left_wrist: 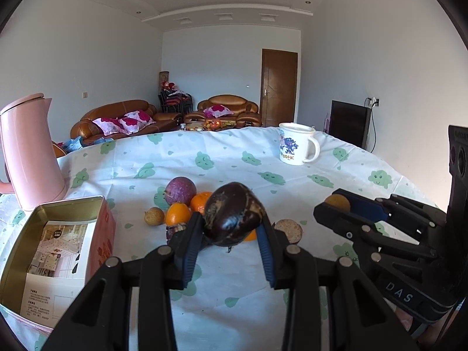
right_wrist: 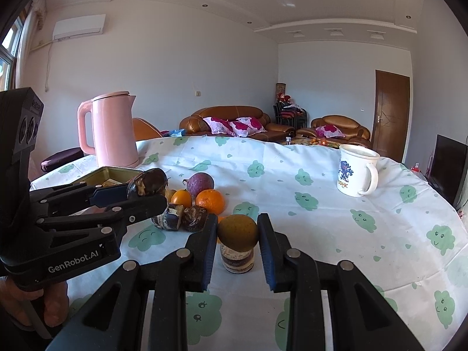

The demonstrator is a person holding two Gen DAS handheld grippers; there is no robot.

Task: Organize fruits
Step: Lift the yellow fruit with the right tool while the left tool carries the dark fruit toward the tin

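Left wrist view: left gripper (left_wrist: 231, 228) is pinching a dark purple-black fruit (left_wrist: 234, 215) between its blue pads, fruit lifted clear of the tablecloth (left_wrist: 228, 158). Just beyond it sits the loose pile: a purple passion fruit (left_wrist: 180, 190), an orange (left_wrist: 177, 213), a second orange (left_wrist: 201, 201) partly hidden behind the held fruit, a small tan fruit (left_wrist: 154, 216) at the pile's left edge. Open tin box (left_wrist: 58, 251) with a printed leaflet inside is to the left of the gripper, near the table edge, no fruit visible in it. Pink kettle (left_wrist: 30, 152) stands behind the box. White mug (left_wrist: 297, 144) is far right on the table, well apart from the pile. Right wrist view: right gripper (right_wrist: 237, 234) is clamped on a small yellow-brown round fruit (right_wrist: 237, 232), held above a brown cut-ended piece (right_wrist: 237, 259) standing on the cloth; can't tell if the two touch. Left gripper shows in this view at left with its dark fruit over the near rim of the tin box. Two dark wrinkled fruits (right_wrist: 182, 218) lie on the cloth just in front of the oranges.
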